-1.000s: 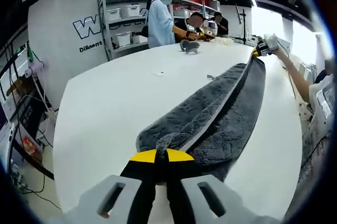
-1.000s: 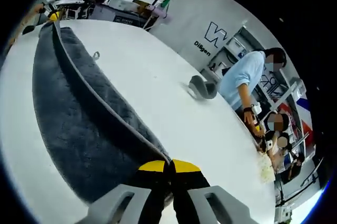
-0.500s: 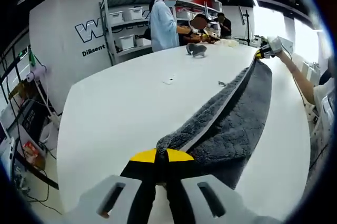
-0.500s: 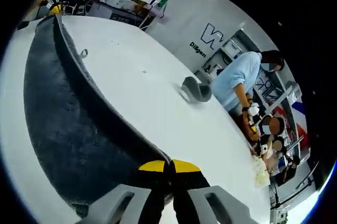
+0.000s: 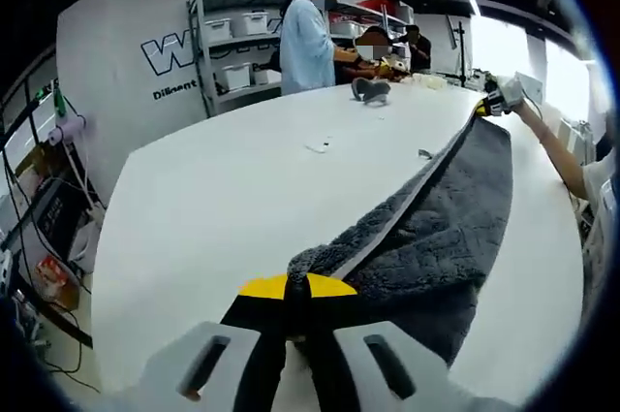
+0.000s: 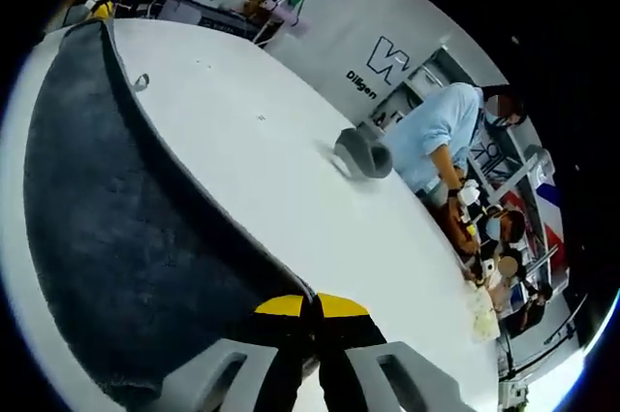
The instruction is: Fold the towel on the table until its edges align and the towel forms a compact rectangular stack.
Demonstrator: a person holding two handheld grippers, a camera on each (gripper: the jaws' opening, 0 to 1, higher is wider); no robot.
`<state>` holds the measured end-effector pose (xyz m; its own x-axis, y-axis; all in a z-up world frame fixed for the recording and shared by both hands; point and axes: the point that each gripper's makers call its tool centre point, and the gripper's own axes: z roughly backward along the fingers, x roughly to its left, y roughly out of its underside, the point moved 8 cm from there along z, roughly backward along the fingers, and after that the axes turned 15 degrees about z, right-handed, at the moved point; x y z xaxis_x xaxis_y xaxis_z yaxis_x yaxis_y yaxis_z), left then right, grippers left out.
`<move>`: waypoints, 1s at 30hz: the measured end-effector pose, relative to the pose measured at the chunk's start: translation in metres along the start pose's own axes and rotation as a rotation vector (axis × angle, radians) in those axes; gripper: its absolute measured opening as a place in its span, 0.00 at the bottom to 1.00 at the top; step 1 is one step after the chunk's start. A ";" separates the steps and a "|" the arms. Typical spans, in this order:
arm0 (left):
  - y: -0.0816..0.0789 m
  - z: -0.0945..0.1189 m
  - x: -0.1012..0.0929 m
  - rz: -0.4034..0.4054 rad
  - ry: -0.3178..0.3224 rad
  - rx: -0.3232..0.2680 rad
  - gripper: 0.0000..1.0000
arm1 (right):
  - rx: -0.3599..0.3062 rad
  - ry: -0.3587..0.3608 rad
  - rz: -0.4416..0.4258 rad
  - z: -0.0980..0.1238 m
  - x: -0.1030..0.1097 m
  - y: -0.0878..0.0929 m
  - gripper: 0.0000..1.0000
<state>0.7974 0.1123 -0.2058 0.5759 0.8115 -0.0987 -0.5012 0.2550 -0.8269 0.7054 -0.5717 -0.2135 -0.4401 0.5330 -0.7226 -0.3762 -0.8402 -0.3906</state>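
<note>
Both grippers, left (image 5: pixel 296 288) and right (image 6: pixel 312 307), are clamped on the doubled dark grey fluffy towel (image 5: pixel 436 228), stretched above the white table (image 5: pixel 223 189); further folds are judged left

Bare white table (image 5: pixel 213 189) beside towel (image 5: pixel 455 228); grey cloth (image 6: pixel 360 153) well apart.

You have the dark grey, fluffy towel (image 5: pixel 441 228) (image 6: pixel 107 237) stretched out long, lifted by its two ends, one long edge pulled taut, its body sagging toward the white desk (image 5: pixel 223 189) (image 6: pixel 291 179).
</note>
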 end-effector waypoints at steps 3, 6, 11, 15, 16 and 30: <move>0.006 -0.006 -0.002 -0.009 -0.007 0.024 0.07 | 0.009 -0.013 -0.012 -0.005 0.005 0.003 0.04; 0.010 -0.011 -0.003 -0.025 -0.023 0.029 0.11 | 0.020 -0.023 -0.029 -0.007 0.008 0.004 0.08; 0.007 -0.007 0.000 -0.007 -0.051 -0.007 0.23 | 0.068 0.008 -0.075 0.001 0.003 0.011 0.28; 0.005 0.000 0.004 0.006 -0.091 -0.026 0.34 | 0.087 0.031 -0.140 0.006 0.002 0.016 0.40; 0.005 0.002 0.005 0.013 -0.102 -0.029 0.38 | 0.094 0.038 -0.156 0.007 0.001 0.019 0.43; 0.021 0.046 0.000 0.158 -0.130 -0.040 0.87 | 0.089 -0.027 -0.359 0.053 0.016 0.032 0.83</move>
<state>0.7567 0.1419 -0.1975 0.4028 0.9014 -0.1591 -0.5511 0.1001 -0.8284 0.6428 -0.5843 -0.2071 -0.2880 0.7954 -0.5333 -0.5795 -0.5881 -0.5642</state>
